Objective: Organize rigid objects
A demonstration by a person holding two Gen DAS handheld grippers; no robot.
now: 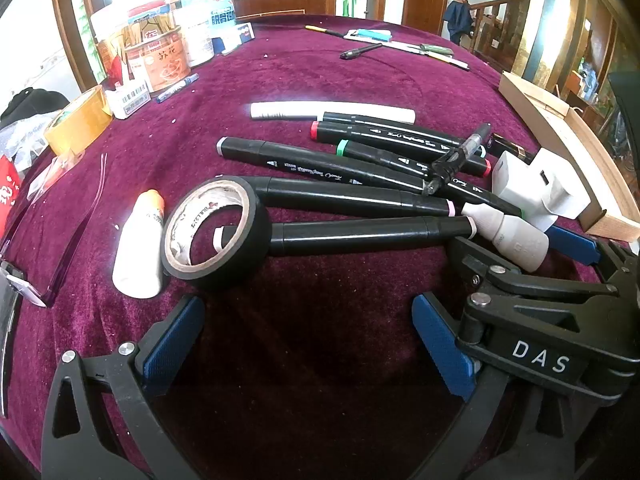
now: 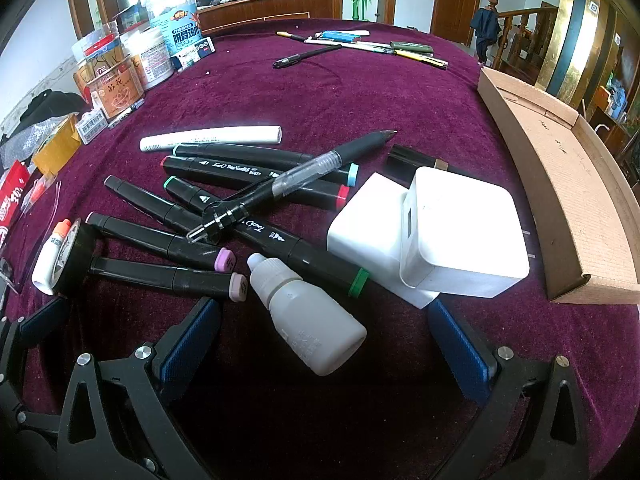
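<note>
Both tools wide apart and empty over a pile of markers and small items on the purple bench.

The left tool point(image 1: 308, 344) hangs with its blue pads spread and nothing between them, just short of the black tape roll point(image 1: 216, 232); the right tool point(image 2: 328, 352) is likewise spread, and the white dropper bottle point(image 2: 308, 312) lies on the cloth between its pads, touched by neither; the black markers point(image 2: 240, 196) lie fanned in a loose heap in the middle of the bench point(image 2: 320, 92), a clear-barrelled pen point(image 2: 296, 184) slanted across them; two white chargers point(image 2: 436, 236) sit stacked just right of the heap; a white glue tube point(image 1: 138, 248) lies beside the tape roll; an open cardboard box point(image 2: 560, 184) stands at the right edge; more pens point(image 2: 360, 46) lie far back.
</note>
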